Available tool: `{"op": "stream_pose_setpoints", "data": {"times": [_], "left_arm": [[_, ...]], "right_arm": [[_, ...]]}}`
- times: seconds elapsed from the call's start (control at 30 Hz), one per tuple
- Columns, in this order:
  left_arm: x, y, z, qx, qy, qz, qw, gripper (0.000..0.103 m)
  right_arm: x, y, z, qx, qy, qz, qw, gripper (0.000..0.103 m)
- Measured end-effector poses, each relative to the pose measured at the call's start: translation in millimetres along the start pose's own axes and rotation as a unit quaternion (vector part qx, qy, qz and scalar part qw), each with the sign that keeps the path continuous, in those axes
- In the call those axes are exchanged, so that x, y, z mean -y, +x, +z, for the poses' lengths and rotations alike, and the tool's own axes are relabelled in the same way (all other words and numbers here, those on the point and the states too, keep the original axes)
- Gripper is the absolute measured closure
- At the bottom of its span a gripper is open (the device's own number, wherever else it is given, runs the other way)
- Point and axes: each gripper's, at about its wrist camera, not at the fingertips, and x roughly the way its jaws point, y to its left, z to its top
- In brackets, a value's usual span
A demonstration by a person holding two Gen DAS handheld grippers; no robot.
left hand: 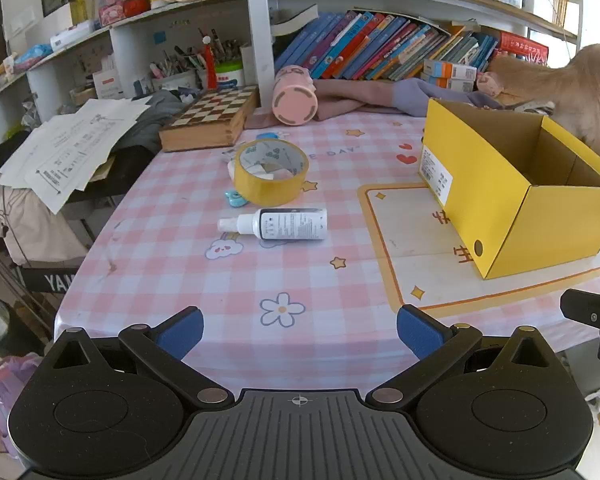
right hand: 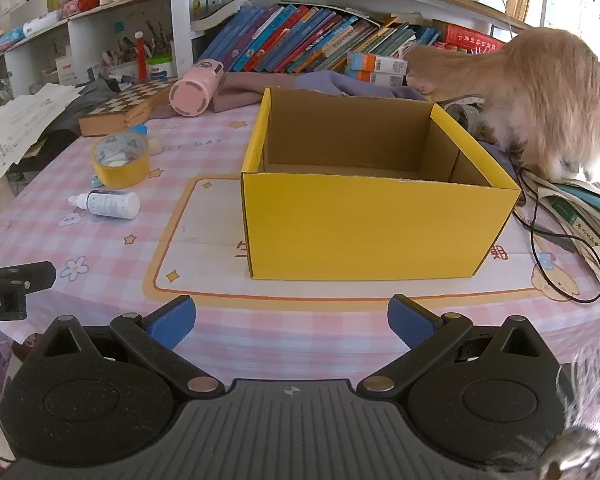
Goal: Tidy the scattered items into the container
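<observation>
The left tool (left hand: 300, 334) hovers low over the near edge of the tabletop (left hand: 204, 280) with its blue pads spread wide and nothing between them; it faces the scattered items, which suggests it is meant to fetch them. The right tool (right hand: 291, 323) is equally wide apart and empty; it points at the yellow box (right hand: 380, 232), probably to stay ready beside the container. Ahead of the left tool lies the white spray bottle (left hand: 284, 224) on its side, nozzle to the left; just behind it stands the roll of yellow tape (left hand: 271, 172) flat on the cloth, with a small blue object (left hand: 234, 199) touching its near left side. The box stands well apart to the right, open at the top and seemingly empty; so nothing is tidied yet. A furry animal (right hand: 540, 96) stands just behind the box and could disturb the work.
</observation>
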Motion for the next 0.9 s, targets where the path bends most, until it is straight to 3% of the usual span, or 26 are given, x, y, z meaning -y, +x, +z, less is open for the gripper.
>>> {"op": "stream_pose_setpoints", "data": {"times": [0.9], "left_arm": [[-19,2,-3,-0.008,-0.019,0.013,0.9997,0.0]], "right_arm": [[-24,3,4,-0.005,-0.036,0.035,0.999,0.002]]}}
